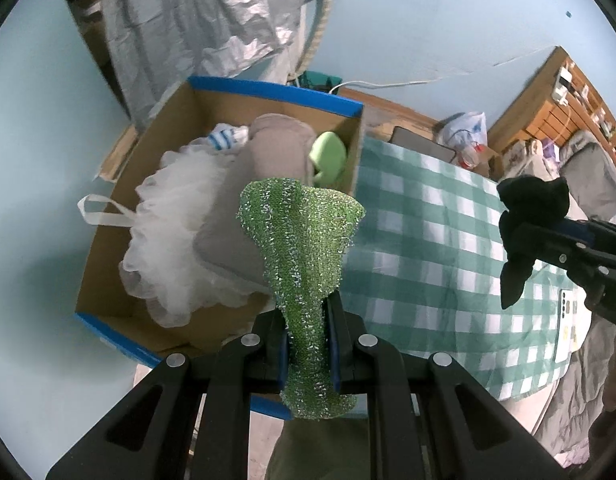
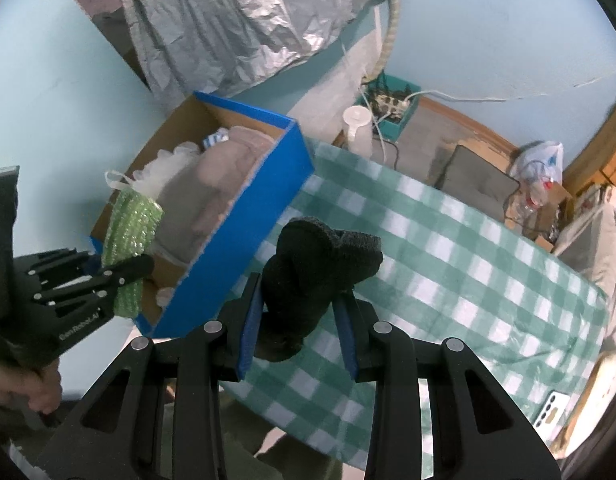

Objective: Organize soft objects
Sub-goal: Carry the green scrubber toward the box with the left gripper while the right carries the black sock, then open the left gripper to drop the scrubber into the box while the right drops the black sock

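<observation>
My left gripper is shut on a glittery green scrub cloth and holds it above the near edge of a blue cardboard box. The box holds a white mesh pouf, a folded grey-pink towel, a green soft toy and a blue-striped sock. My right gripper is shut on a black sock, above the green checked tablecloth just right of the box. The left gripper with the green cloth shows in the right wrist view.
A white phone lies on the cloth's right edge. Behind the table are a silver cover, a white jug, a teal crate with a power strip, a plastic bag and wooden shelves.
</observation>
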Tool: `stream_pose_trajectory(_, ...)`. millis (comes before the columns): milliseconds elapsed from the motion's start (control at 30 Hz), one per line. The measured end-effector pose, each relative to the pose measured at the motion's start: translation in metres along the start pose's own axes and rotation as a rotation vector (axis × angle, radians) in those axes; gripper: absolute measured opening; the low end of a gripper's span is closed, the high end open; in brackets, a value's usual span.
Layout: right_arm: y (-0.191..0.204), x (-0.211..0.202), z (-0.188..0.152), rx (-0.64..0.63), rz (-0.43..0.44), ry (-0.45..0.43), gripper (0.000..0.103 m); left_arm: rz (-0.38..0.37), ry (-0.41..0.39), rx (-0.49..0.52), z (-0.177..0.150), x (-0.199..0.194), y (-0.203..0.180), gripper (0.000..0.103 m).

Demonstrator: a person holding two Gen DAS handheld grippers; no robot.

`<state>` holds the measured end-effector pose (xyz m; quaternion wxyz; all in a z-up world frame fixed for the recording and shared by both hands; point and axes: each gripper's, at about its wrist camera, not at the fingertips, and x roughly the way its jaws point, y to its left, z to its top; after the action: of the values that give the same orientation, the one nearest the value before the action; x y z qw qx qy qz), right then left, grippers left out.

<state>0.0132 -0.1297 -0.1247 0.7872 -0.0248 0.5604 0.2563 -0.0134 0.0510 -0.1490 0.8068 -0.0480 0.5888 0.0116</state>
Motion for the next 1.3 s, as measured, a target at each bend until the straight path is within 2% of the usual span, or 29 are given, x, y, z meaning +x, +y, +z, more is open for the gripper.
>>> stream_pose_trajectory(433,0.05,0.032,0.035,-0.049,0.045,0.024,0.033,0.013,0.024,-0.049,0.0,0.013,0.042,0.015)
stream_pose_trajectory(867,0.079,0.071,0.067,-0.055,0.074,0.067,0.033,-0.006,0.071,-0.058,0.0,0.036,0.068,0.017)
stream_pose_trajectory(1100,0.088,0.091,0.085,-0.06,0.074,0.086,0.033,-0.031,0.076,-0.065,0.007,0.046,0.073,0.03)
stream_pose_trajectory(1200,0.091,0.098,0.093,-0.069,0.068,0.093,0.034,-0.031,0.078,-0.064,0.01,0.047,0.075,0.044)
stream_pose_trajectory(1267,0.092,0.101,0.098,-0.076,0.062,0.094,0.038,-0.037,0.073,-0.07,0.012,0.046,0.077,0.062)
stream_pose_trajectory(1300,0.093,0.103,0.1,-0.082,0.058,0.096,0.039,-0.038,0.065,-0.072,0.013,0.045,0.078,0.064)
